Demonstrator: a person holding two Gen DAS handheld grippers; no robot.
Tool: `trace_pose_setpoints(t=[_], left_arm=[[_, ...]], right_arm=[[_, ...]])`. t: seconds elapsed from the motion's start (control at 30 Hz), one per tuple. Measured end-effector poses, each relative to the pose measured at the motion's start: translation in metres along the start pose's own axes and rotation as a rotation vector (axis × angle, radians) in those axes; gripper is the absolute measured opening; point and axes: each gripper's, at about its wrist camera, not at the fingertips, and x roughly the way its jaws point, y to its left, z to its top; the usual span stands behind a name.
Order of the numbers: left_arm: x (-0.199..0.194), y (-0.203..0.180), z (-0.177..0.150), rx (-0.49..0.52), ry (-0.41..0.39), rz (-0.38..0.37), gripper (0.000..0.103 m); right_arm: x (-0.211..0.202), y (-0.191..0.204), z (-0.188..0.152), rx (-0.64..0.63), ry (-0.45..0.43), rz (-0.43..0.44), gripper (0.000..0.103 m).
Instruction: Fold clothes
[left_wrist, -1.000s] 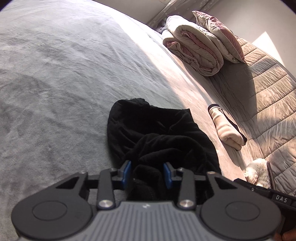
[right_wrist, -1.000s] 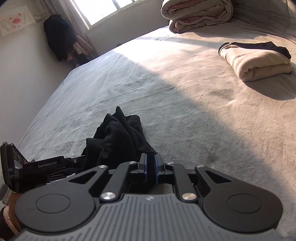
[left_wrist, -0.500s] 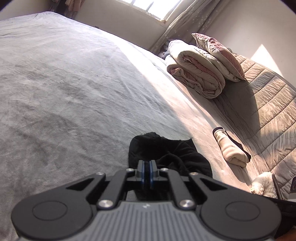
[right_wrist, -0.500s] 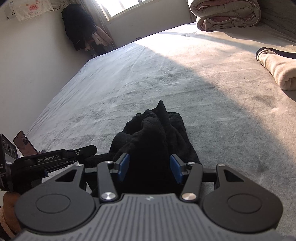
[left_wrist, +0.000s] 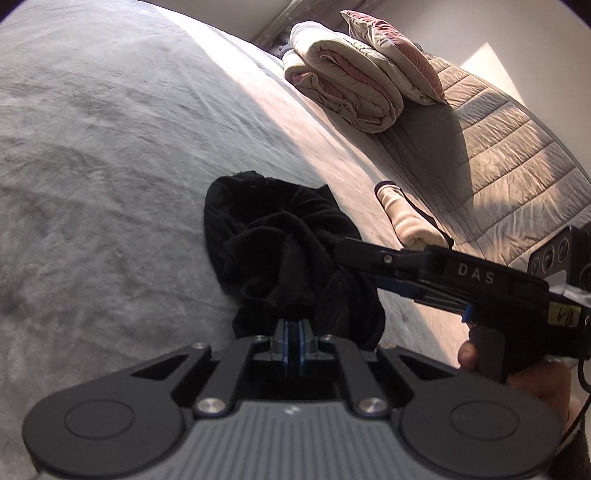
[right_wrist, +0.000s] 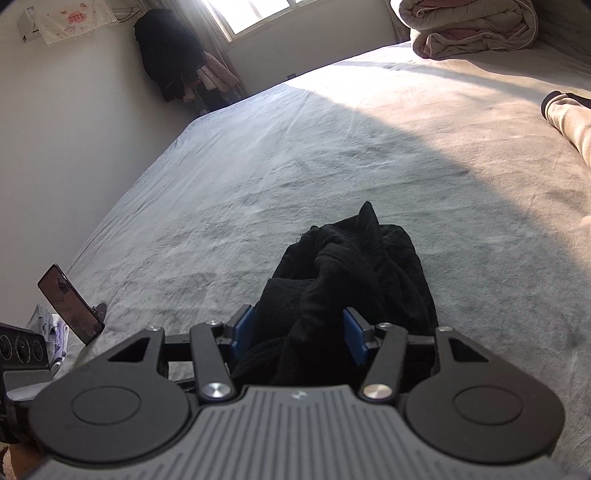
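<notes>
Item 1, my left gripper (left_wrist: 293, 334): blue pads pressed together w/ hardly a gap, pinched on the near hem of the black garment (left_wrist: 280, 243); cloth rises straight out of the pads and runs away from me. Item 2, my right gripper (right_wrist: 299, 332): jaws opening, about halfway wide, a thick fold of the same black garment (right_wrist: 354, 273) sitting between the pads, but pads look clear of the cloth on both sides, so no real grip there yet. In the left wrist view the right gripper (left_wrist: 343, 251) comes in from the right side, tip over the garment's near-right part. Item 3, garment: crumpled heap on the grey bed sheet (left_wrist: 110, 147), bunched not flat; long axis runs from the grippers outward twd the far side of the bed, near end at both grippers, far end loose w/ a peak sticking up. Both hands sit at the same near end, left one already attached, right one just beside it; I judge the next move turns on the right taking a second hold next to the left, then spreading sideways across that axis to open the piece. Item 4, further out, well apart from the garment: cream rolled garment (left_wrist: 402, 221) to the right, folded quilt (left_wrist: 343, 85) and pillow (left_wrist: 395, 48) by the headboard, phone on stand (right_wrist: 70, 302) at the bed's left edge, dark clothes hanging (right_wrist: 166, 51) by the window
</notes>
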Motion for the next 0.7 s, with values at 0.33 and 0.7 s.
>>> trace_pose_setpoints(t=[0.33,0.7], left_arm=[[-0.001,-0.009,-0.002,0.069,0.01,-0.017,0.013],[0.012,-0.012,0.018,0.004,-0.052,0.0,0.039]], right_arm=[[-0.009,-0.031,-0.01,0.033,0.032,-0.122,0.011],[-0.044,-0.057,-0.025,0.042,0.009,-0.158,0.01]])
